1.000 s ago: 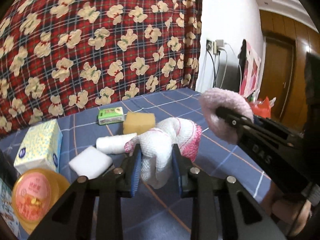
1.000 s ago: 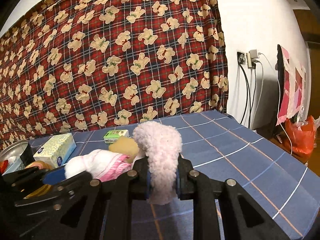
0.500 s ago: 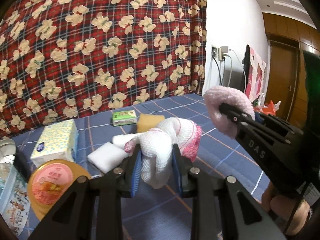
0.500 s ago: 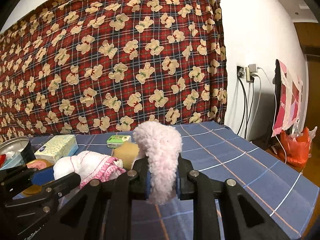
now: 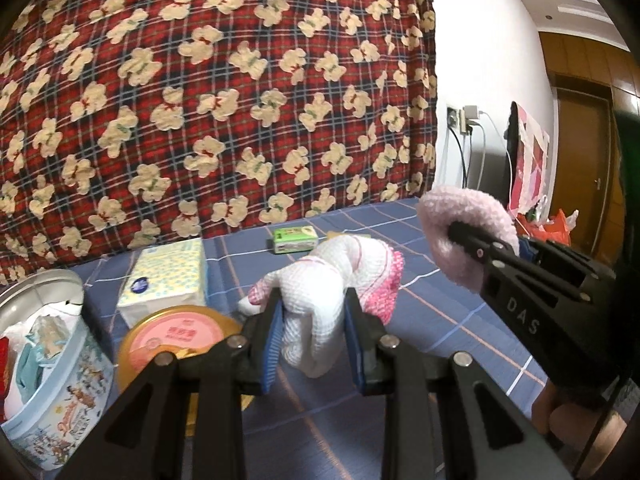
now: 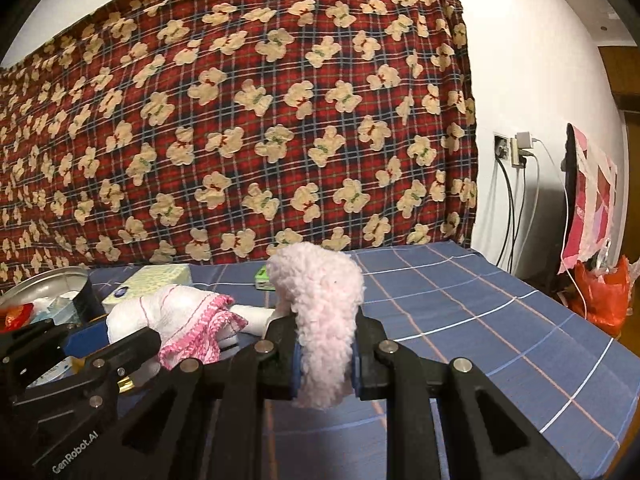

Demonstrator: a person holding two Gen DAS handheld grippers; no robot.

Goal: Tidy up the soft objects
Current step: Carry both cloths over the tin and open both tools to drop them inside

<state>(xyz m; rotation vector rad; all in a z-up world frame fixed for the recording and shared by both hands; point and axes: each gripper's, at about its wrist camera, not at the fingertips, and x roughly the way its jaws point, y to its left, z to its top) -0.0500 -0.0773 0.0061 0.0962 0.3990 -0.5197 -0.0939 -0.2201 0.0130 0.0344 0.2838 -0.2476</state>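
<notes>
Fingers [image 5: 276, 330] of the left gripper [image 5: 314, 338] are pinching a white waffle-knit cloth with pink crocheted trim [image 5: 336, 276], closed onto its bunched middle; the cloth is bulging out ahead of the blue pads and drooping below them, above the blue checked counter [image 5: 440, 320]. Fingers [image 6: 366, 364] of the right gripper [image 6: 324, 364] are squeezing a fluffy pale pink fleece roll [image 6: 320, 304], which is standing upright between them, its rounded top rising well above and its lower end hanging just under. On the left, a round printed tin [image 5: 52, 380], an orange-lidded tub [image 5: 176, 336] and a pale yellow tissue box [image 5: 166, 276] are sitting on the counter.
</notes>
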